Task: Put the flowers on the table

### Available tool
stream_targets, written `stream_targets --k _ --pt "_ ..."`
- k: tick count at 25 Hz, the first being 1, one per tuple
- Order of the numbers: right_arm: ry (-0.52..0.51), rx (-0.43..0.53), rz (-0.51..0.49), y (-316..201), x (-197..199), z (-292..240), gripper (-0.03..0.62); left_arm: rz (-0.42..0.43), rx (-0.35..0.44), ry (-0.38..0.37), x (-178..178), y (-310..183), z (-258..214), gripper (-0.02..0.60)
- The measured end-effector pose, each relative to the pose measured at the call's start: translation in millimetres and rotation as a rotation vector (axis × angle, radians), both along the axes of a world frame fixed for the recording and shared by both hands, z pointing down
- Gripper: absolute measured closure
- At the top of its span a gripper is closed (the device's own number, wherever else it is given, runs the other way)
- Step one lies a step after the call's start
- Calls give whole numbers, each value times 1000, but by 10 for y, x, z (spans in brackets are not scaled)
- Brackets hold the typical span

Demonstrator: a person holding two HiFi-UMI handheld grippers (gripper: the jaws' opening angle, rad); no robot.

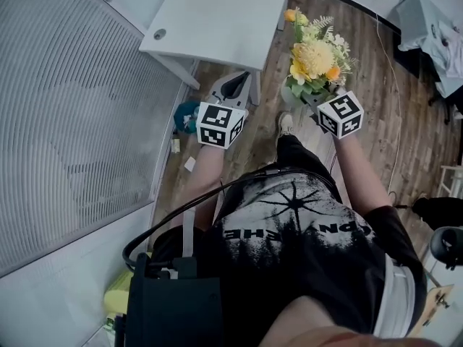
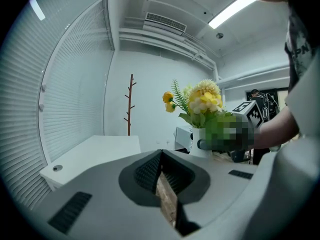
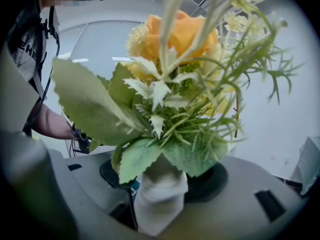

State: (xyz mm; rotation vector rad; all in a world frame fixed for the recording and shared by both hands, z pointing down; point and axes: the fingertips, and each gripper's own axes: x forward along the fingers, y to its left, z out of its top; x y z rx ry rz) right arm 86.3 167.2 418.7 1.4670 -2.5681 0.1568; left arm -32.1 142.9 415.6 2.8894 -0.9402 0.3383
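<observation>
The right gripper (image 3: 159, 213) is clamped on the flowers' (image 1: 315, 55) white vase (image 3: 160, 184) — only its own view shows that grip. From above, the bouquet hangs just beside the table (image 1: 217, 13), not on it — the left gripper (image 2: 163, 184) is closed, empty.

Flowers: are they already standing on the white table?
No: in the head view the flowers are held in the right gripper over the wooden floor, off to the side of the white table.

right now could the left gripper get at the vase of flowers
Probably yes. Nothing stands between the left gripper and the vase in its view, but its jaws are shut and the right gripper already clamps the vase.
</observation>
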Motion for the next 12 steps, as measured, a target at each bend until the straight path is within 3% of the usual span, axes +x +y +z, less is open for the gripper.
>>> stream_targets --k 5,12 --pt "13 -43 -29 -969 -77 65 341 -23 -39 12 -51 -930 71 569" --pt "-3 -49 -111 -1700 41 33 339 -107 -81 31 10 -1586 55 569"
